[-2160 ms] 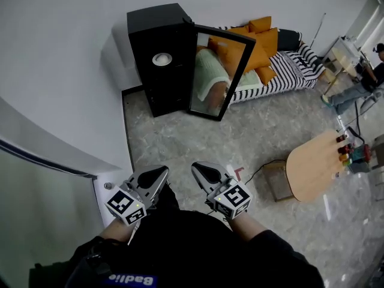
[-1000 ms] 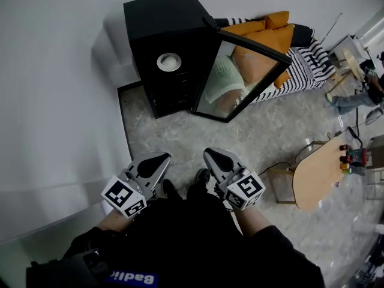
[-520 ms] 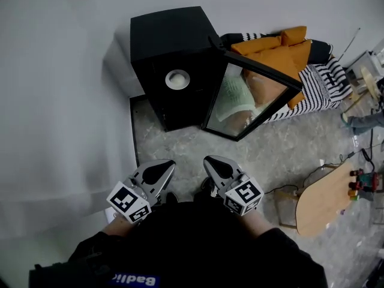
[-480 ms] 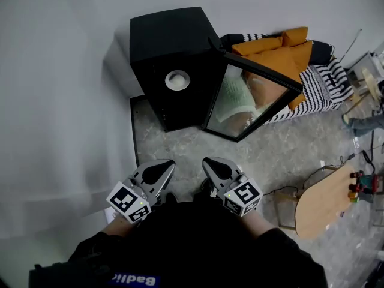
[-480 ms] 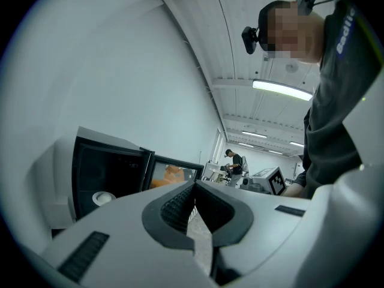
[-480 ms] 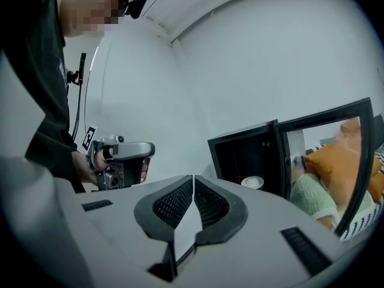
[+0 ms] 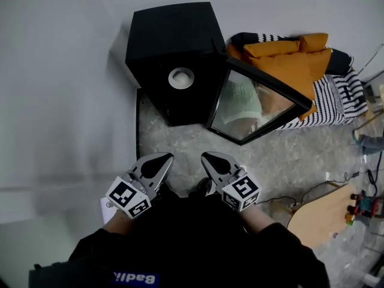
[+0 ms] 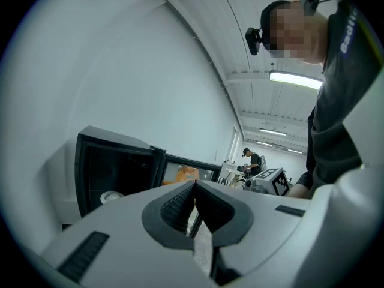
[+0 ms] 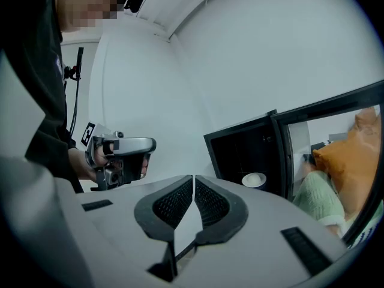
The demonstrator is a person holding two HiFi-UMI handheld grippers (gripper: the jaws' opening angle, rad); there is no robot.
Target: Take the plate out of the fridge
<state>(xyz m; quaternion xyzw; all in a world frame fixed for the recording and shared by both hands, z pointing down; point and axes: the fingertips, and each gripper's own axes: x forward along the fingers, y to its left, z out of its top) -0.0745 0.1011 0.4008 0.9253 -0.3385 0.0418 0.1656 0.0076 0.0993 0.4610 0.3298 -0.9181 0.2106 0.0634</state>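
Observation:
A black fridge (image 7: 174,59) stands on the floor against the wall, its glass door (image 7: 258,107) swung open to the right. A white plate (image 7: 180,77) lies on a shelf inside. Both grippers are held low before my body, well short of the fridge, and point toward it. My left gripper (image 7: 161,158) is shut and empty, and so is my right gripper (image 7: 210,158). In the left gripper view the plate (image 8: 110,195) shows left of the closed tips (image 8: 194,185). In the right gripper view the plate (image 9: 254,179) sits right of the closed tips (image 9: 194,180).
A sofa with orange cushions (image 7: 294,53) and a striped cover (image 7: 336,101) stands behind the open door. A round wooden table (image 7: 318,212) is at the right, with a cable (image 7: 312,188) on the floor beside it. A white wall (image 7: 60,101) runs along the left.
The fridge has swung round in the head view and its open front now faces me more squarely. Both grippers stay shut side by side before my body.

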